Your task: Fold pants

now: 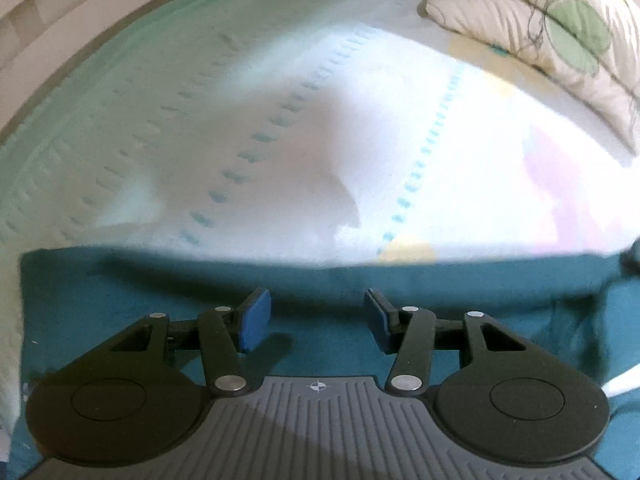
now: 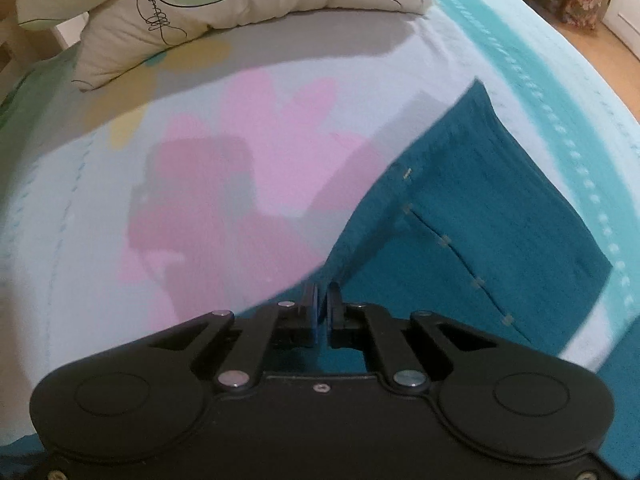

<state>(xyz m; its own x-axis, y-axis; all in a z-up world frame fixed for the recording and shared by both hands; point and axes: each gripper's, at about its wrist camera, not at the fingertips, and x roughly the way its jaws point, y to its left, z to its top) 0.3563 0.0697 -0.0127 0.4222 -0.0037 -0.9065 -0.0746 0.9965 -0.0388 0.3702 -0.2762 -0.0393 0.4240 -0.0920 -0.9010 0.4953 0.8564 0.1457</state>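
My teal pants (image 2: 480, 208) lie flat on the bedsheet (image 2: 120, 208), a stitched pocket seam showing. My right gripper (image 2: 323, 308) is pinched onto their raised edge; my left gripper (image 1: 318, 320) hangs spread above the fabric.

Pants (image 2: 480, 216) edge hidden between right tool (image 2: 322, 300) pads; pillow (image 1: 552, 28) cut off.

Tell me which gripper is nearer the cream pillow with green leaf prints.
Hard to call. The left gripper and right gripper both sit at the teal pants, with the cream pillow far across the bedsheet.
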